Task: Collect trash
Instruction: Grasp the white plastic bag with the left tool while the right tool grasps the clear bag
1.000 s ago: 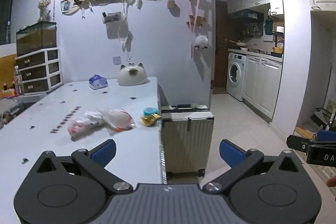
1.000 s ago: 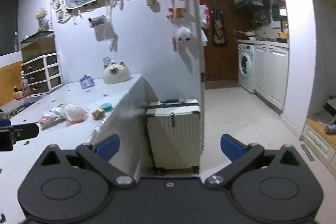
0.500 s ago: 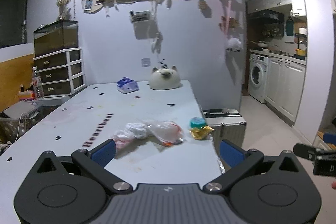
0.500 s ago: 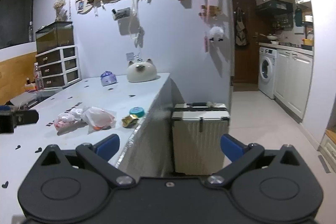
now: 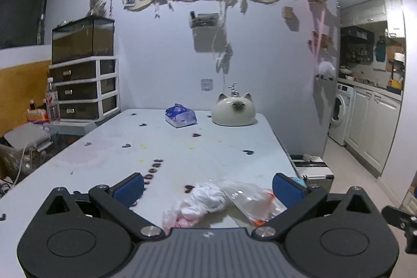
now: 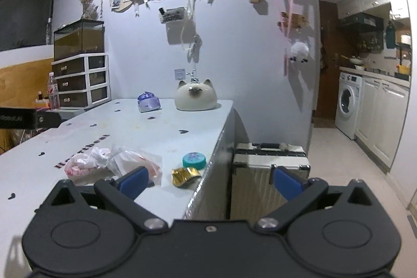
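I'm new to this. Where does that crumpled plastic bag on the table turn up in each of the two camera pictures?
Left wrist view: the crumpled plastic bag lies low and centre, between the open left tool's blue fingers.
Right wrist view: the bag lies lower left, just beyond the right tool's left finger.
Shared landmark: the cat-shaped jar at the table's far end.

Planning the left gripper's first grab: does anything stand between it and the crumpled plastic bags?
Nothing visible does. The left gripper is open and the plastic bags lie on the table right between its fingers.
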`<act>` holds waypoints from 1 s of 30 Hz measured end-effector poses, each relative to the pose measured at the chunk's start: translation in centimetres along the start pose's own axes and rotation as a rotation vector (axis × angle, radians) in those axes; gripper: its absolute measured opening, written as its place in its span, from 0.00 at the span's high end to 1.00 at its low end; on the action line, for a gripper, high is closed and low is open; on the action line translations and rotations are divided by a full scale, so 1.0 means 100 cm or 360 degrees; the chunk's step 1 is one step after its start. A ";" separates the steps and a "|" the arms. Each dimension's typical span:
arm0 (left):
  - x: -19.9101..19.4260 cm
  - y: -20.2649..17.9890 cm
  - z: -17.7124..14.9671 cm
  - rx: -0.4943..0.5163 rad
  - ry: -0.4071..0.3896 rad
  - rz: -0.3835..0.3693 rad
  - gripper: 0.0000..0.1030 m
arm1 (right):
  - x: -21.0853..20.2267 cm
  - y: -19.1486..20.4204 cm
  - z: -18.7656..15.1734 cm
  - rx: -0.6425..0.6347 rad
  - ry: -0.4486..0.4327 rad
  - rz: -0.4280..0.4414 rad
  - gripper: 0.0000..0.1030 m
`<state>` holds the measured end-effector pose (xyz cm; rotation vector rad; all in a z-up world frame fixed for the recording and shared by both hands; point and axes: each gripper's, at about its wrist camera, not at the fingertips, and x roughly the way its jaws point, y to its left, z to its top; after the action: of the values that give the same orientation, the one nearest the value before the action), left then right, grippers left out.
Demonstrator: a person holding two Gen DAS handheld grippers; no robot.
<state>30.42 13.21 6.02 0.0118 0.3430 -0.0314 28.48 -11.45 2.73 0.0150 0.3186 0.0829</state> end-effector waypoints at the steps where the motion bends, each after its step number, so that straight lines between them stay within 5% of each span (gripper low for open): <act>1: 0.008 0.004 0.000 -0.0007 0.0005 0.0005 0.00 | 0.006 0.003 0.001 -0.0016 0.0001 0.0003 0.00; 9: 0.068 0.043 -0.016 -0.0092 0.0107 0.0030 0.00 | 0.060 0.033 0.005 -0.0261 -0.0023 0.0063 0.02; 14: 0.094 0.068 -0.024 -0.0179 0.0178 0.0022 0.00 | 0.098 0.060 0.004 -0.0530 -0.0007 0.0112 0.15; 23: 0.105 0.049 -0.045 0.0320 0.0199 -0.0189 0.01 | 0.149 0.101 -0.010 -0.0885 0.0056 0.0208 0.31; 30: 0.118 0.030 -0.055 0.0546 0.0215 -0.0281 0.21 | 0.172 0.126 -0.014 -0.1062 0.0068 0.0298 0.50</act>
<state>39.78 15.94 -3.15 0.3246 0.4695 -0.2650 43.33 2.57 -3.58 -0.6199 0.3193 0.3721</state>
